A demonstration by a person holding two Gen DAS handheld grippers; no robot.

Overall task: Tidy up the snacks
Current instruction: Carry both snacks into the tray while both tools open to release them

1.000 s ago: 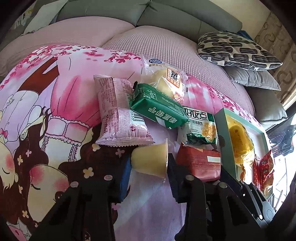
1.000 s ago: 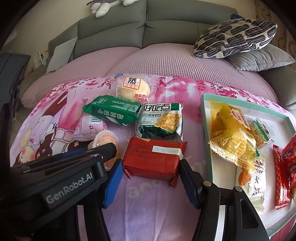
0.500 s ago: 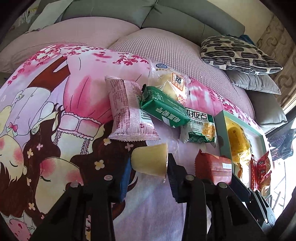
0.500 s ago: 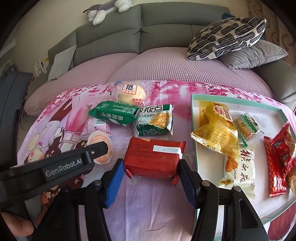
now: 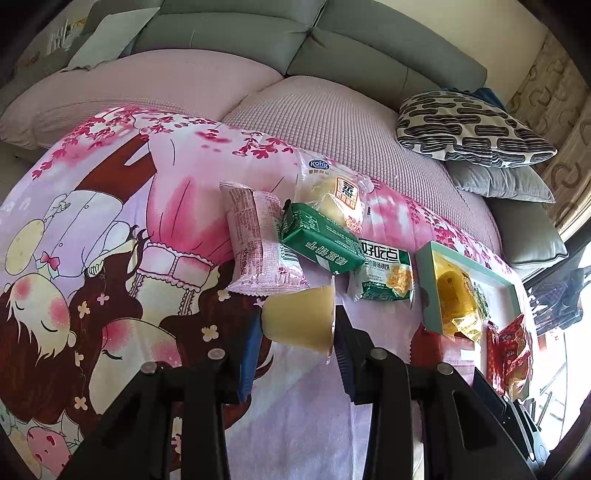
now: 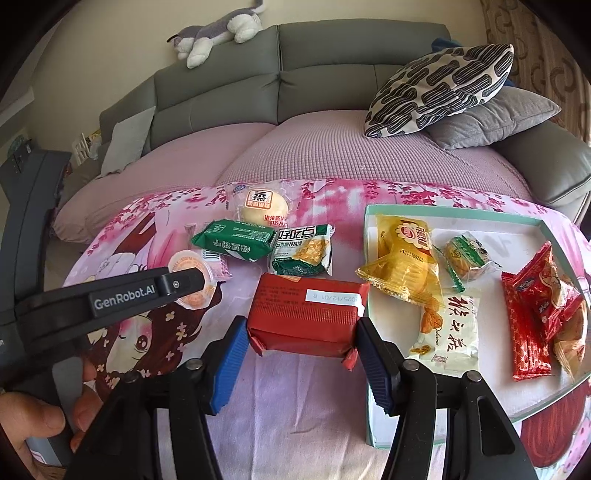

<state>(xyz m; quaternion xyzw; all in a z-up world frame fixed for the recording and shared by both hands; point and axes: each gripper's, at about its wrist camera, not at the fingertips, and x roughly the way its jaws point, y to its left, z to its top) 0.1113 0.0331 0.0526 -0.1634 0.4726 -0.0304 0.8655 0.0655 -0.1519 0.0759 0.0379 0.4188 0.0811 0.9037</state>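
Observation:
My left gripper (image 5: 297,343) is shut on a pale yellow jelly cup (image 5: 299,317), held above the pink cartoon cloth; the cup's orange lid shows in the right wrist view (image 6: 192,280). My right gripper (image 6: 301,350) is shut on a red foil packet (image 6: 308,312), lifted beside the tray's left edge. The teal-rimmed white tray (image 6: 369,218) at right holds several snack packs. On the cloth lie a pink packet (image 5: 258,247), a green packet (image 6: 234,240), a green-white packet (image 6: 303,251) and a bun pack (image 6: 264,205).
The grey sofa (image 6: 332,74) rises behind, with a patterned pillow (image 6: 439,85) on a grey cushion at right and a plush toy (image 6: 218,33) on top. The left gripper's body (image 6: 110,299) crosses the left of the right wrist view.
Both grippers have risen and pulled back with their loads: the red packet has left the cloth and moved toward the tray, and the jelly cup is higher above the cloth.

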